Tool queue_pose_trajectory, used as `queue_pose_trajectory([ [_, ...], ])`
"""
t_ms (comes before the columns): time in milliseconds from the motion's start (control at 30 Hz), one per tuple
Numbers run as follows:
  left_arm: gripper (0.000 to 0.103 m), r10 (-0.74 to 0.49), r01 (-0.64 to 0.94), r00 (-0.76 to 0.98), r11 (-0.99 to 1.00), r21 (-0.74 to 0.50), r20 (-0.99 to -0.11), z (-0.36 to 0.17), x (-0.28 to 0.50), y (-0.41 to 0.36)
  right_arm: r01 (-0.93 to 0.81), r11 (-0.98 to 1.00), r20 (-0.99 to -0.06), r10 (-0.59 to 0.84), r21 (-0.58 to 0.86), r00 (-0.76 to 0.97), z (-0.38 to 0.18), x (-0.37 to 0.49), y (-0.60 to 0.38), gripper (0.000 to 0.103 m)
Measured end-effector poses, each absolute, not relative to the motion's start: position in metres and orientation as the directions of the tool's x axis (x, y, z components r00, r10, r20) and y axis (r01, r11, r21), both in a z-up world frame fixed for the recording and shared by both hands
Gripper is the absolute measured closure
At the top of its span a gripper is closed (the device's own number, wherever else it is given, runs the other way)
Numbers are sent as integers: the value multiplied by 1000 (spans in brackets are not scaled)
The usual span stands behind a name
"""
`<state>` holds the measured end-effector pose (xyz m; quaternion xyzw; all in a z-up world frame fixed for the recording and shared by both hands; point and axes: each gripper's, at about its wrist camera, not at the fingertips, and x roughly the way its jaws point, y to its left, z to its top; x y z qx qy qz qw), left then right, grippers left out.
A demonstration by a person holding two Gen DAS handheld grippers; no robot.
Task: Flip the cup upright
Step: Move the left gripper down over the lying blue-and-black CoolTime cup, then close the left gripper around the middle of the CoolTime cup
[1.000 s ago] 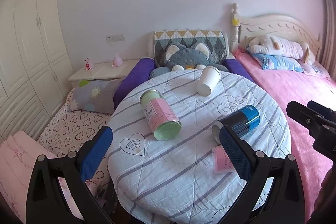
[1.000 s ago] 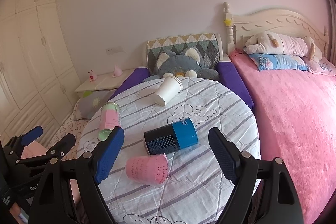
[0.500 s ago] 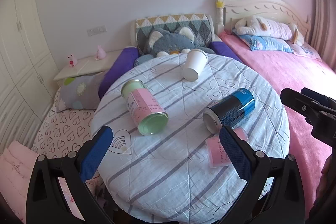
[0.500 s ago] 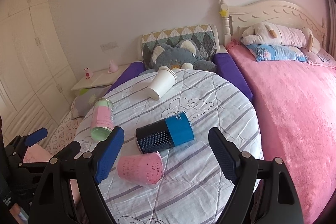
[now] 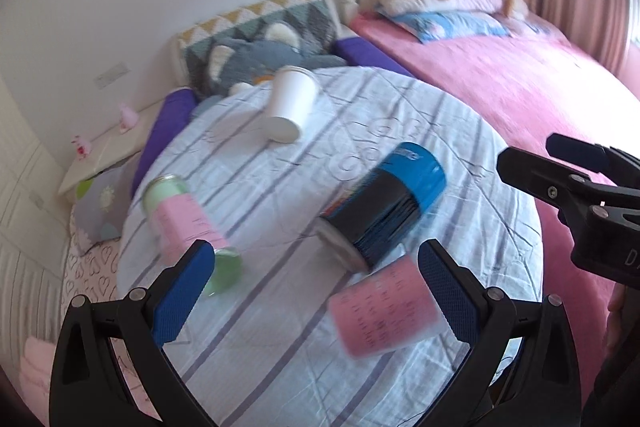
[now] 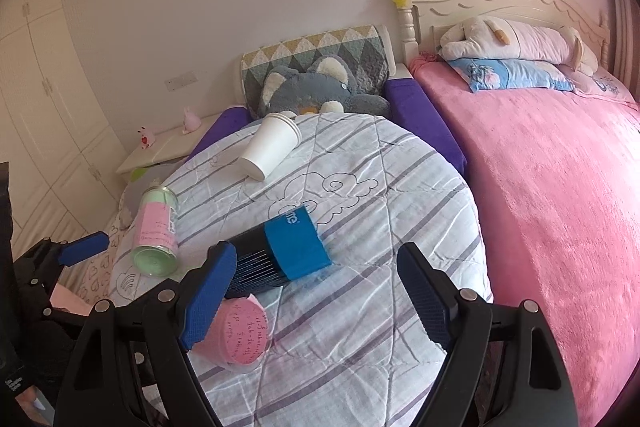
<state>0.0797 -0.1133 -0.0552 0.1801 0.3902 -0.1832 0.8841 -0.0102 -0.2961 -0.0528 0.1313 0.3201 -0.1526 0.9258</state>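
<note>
A white paper cup (image 5: 290, 103) (image 6: 270, 146) lies on its side at the far end of the round table (image 5: 460, 131) (image 6: 420, 195). A pink cup (image 5: 384, 311) (image 6: 240, 331) lies on its side near the front, partly behind my gripper fingers. A blue-and-black can (image 5: 384, 203) (image 6: 280, 251) and a green-and-pink can (image 5: 188, 227) (image 6: 156, 231) also lie on their sides. My left gripper (image 5: 316, 291) is open over the front of the table, empty. My right gripper (image 6: 316, 291) is open and empty, just right of the pink cup.
The table wears a striped white cloth. A pink bed (image 6: 560, 167) runs along the right. A grey plush cat (image 6: 316, 87) and purple cushions (image 6: 420, 115) sit behind the table. A white nightstand (image 6: 160, 151) stands at the back left.
Both grippers have moved forward and lower toward the table; the cans and cups look larger. The left view has swung right, bringing the pink cup between its fingers. Nothing on the table has moved.
</note>
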Motion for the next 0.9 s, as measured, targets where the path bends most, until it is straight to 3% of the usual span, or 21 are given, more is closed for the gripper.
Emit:
queue_pose_trajectory([
  [267, 0, -150, 571, 519, 794, 210, -842, -84, 118, -165, 418, 891, -661, -209, 175, 721, -67, 2, -335, 19],
  [533, 0, -128, 596, 415, 786, 163, -901, -110, 145, -178, 411, 892, -692, -176, 189, 700, -84, 22, -356, 19],
  [600, 4, -138, 596, 406, 789, 147, -904, -113, 148, -179, 405, 893, -698, -165, 193, 696, -88, 26, -357, 19],
  [667, 18, -154, 606, 377, 787, 118, -913, -117, 151, -182, 398, 896, -703, -154, 197, 694, -90, 29, -358, 19],
  [900, 21, -164, 565, 391, 820, 95, -906, -119, 157, -181, 396, 895, -708, -144, 204, 691, -95, 34, -362, 19],
])
